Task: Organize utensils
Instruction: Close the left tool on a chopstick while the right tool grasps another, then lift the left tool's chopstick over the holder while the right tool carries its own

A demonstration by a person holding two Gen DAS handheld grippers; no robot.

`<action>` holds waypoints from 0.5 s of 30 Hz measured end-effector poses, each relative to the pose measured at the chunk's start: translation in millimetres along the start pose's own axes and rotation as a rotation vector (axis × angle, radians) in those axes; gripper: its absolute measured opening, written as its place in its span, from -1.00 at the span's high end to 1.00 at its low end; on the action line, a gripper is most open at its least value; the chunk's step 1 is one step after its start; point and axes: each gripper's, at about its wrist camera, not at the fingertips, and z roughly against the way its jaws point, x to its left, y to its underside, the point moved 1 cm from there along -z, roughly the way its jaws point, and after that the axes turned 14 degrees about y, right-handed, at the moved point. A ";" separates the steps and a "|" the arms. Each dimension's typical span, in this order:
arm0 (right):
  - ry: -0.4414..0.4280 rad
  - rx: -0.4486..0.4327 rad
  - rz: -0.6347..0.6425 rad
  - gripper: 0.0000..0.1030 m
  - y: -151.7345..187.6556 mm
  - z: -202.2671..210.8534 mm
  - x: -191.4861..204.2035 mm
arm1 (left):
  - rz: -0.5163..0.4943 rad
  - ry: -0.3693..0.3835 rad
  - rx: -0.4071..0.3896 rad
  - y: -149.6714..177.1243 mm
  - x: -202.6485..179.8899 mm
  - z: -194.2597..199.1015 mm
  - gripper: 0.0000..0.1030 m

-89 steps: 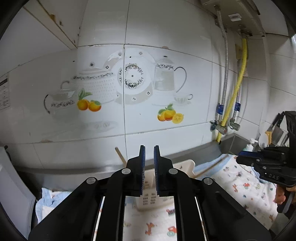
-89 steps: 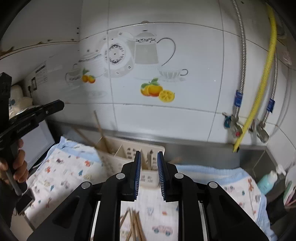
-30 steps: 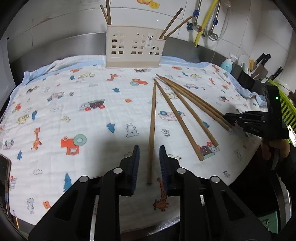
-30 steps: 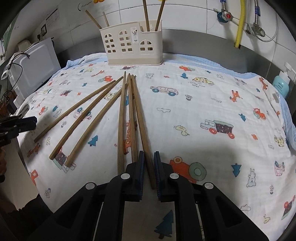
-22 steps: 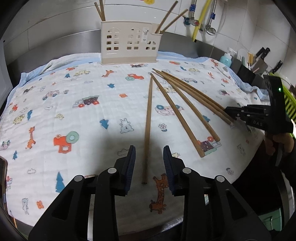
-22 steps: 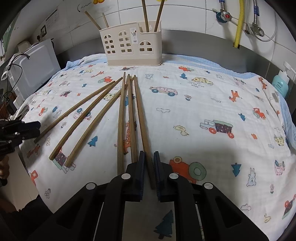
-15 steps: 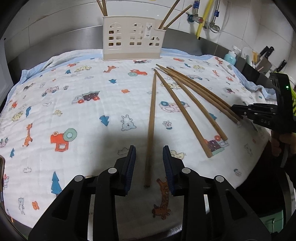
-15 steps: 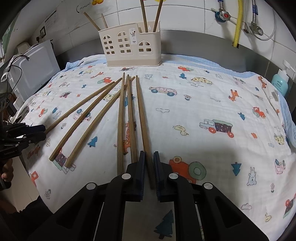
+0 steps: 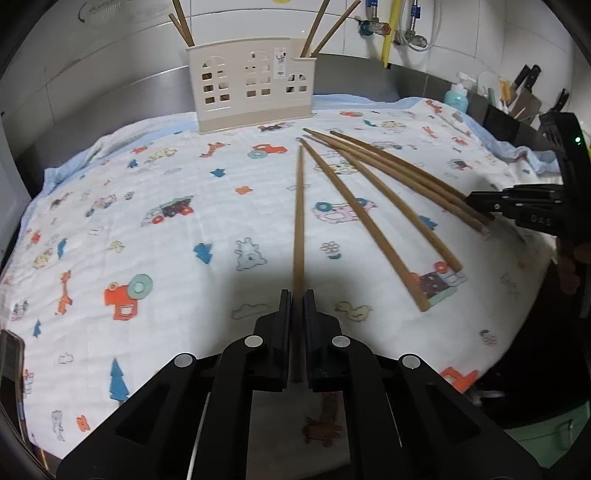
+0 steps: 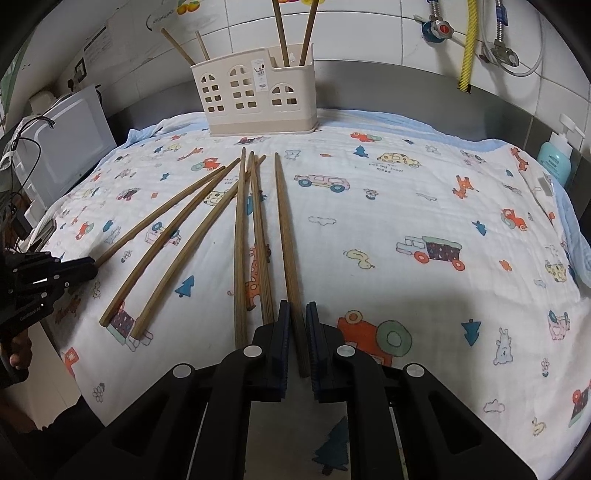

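A: Our left tool (image 9: 296,295) has just closed and now clamps the near end of one chopstick (image 9: 298,206) lying on the cloth (image 9: 166,236).

B: Our right tool (image 10: 296,308) grips another chopstick (image 10: 285,229). Four stand in the holder (image 10: 258,99).

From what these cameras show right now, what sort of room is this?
Most likely a home kitchen counter. A beige utensil holder with chopsticks stands against a white tiled wall, knives sit in a rack at the far end, and a soap pump bottle stands near the plumbing pipes.
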 end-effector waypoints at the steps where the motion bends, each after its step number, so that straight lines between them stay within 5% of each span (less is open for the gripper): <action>1: 0.000 -0.002 0.000 0.84 -0.2 1.2 0.5 | 0.003 0.015 -0.002 -0.7 -0.6 1.5 0.90; 15: 0.019 -0.138 -0.023 0.87 -26.5 53.7 2.5 | 0.000 0.056 -0.120 -26.5 -2.1 43.7 0.90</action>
